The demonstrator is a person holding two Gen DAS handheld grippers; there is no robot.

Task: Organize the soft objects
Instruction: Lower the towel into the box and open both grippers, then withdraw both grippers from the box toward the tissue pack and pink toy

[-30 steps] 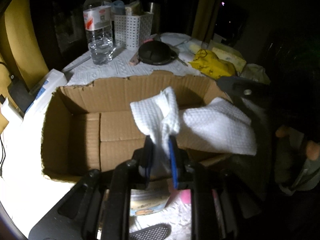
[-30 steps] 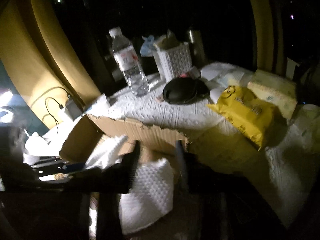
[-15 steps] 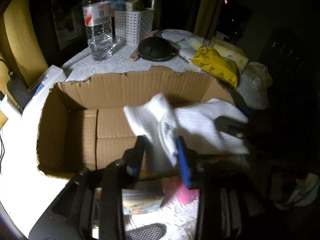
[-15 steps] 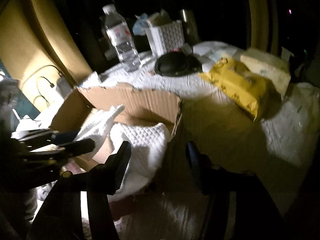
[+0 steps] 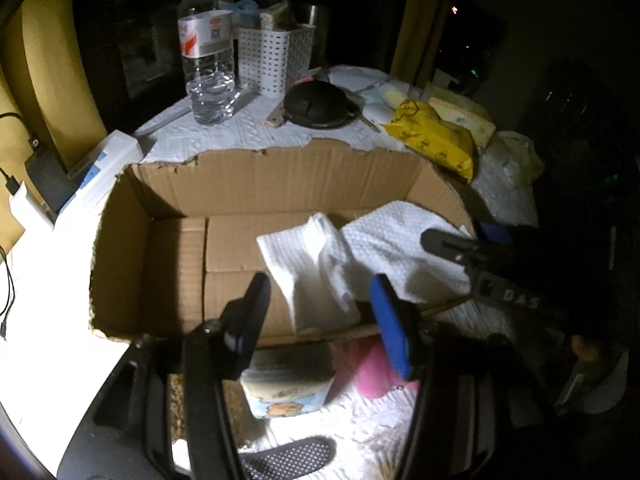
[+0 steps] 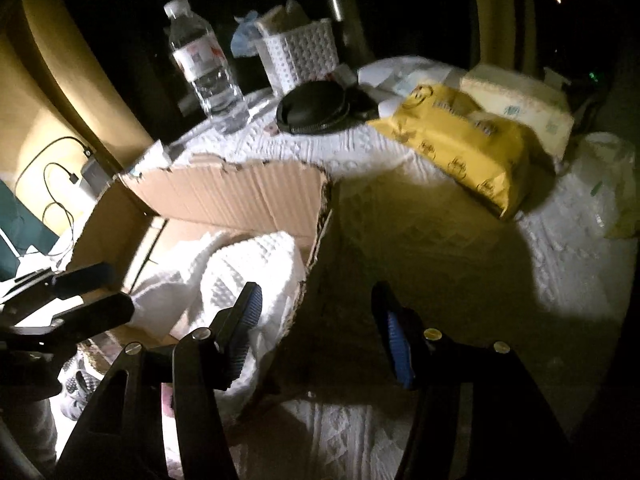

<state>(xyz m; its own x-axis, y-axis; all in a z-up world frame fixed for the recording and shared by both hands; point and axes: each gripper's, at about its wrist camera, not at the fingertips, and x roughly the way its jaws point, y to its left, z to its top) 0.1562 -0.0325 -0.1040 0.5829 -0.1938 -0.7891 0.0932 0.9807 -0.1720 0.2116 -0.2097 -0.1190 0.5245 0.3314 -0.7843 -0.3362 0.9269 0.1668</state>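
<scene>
Fingers of the left gripper (image 5: 318, 312) stand wide apart with nothing between the pads, the left one black, the right one faced in blue, poised at the near rim of the cardboard box (image 5: 168, 240). Just beyond them the white cloth (image 5: 320, 264) lies crumpled in the right part of the box, one flap raised, its far side draped against the right wall. Only the left wrist view shows the box floor, bare cardboard on the left side, and the things in front of the box: a printed pack (image 5: 286, 392) and a pink soft item (image 5: 370, 372) on the white tabletop (image 5: 360, 420). To the right in that view the right gripper's black tip reaches in over the cloth. Fingers of the right gripper (image 6: 316, 320) are likewise spread open and empty, straddling the box's right wall; its left finger is over the cloth (image 6: 256, 272), its right finger outside the box. Only this view shows the left gripper from the side at far left, and the shadowed tabletop right of the box. Both views show the water bottle (image 6: 206, 64), white basket (image 6: 300, 52), black round lid (image 6: 312, 108) and yellow pack (image 6: 468, 140) behind the box.
</scene>
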